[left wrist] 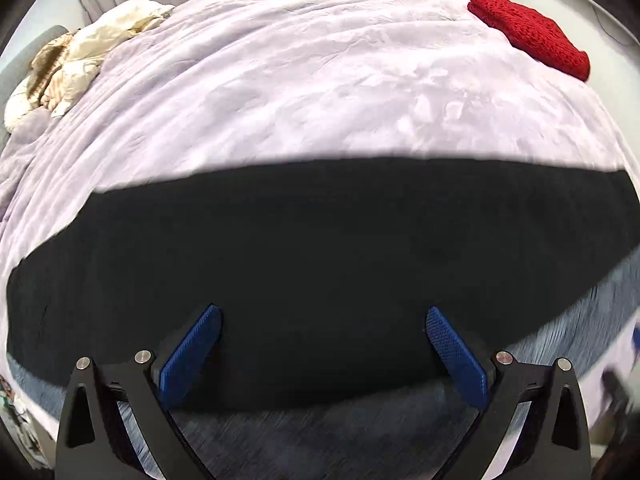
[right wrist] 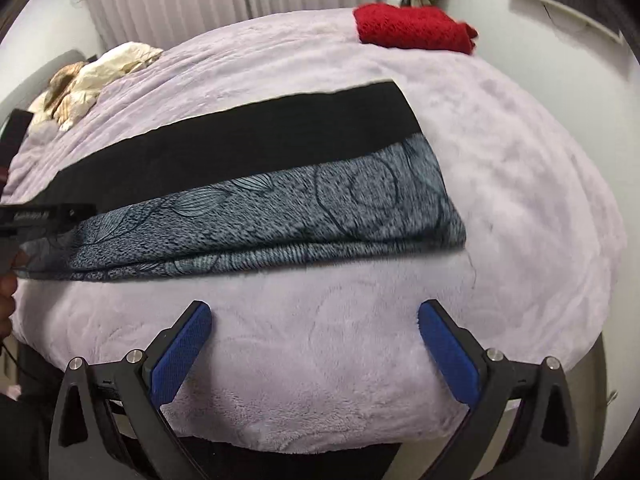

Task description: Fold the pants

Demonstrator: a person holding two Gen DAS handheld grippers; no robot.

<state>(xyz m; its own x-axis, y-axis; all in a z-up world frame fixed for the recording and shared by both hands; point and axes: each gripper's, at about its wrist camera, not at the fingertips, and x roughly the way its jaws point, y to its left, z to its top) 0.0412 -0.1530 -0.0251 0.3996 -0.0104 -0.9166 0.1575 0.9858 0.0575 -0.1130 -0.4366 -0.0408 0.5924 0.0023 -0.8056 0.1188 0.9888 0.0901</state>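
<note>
The pants (right wrist: 248,184) lie flat across the lilac bed cover, folded lengthwise: a plain black band at the far side and a grey-blue patterned part nearer me. In the left wrist view the black part (left wrist: 320,264) fills the middle, with the patterned part (left wrist: 320,436) below it. My left gripper (left wrist: 323,322) is open and empty, its blue pads over the black fabric. My right gripper (right wrist: 315,320) is open and empty over bare bed cover, in front of the pants' near edge. The left gripper's body (right wrist: 44,216) shows at the left edge of the right wrist view.
A folded red knit garment (right wrist: 414,28) lies at the far right of the bed (right wrist: 520,200). A crumpled cream cloth (left wrist: 80,64) lies at the far left. Curtains hang behind the bed. The bed's front edge is just below my right gripper.
</note>
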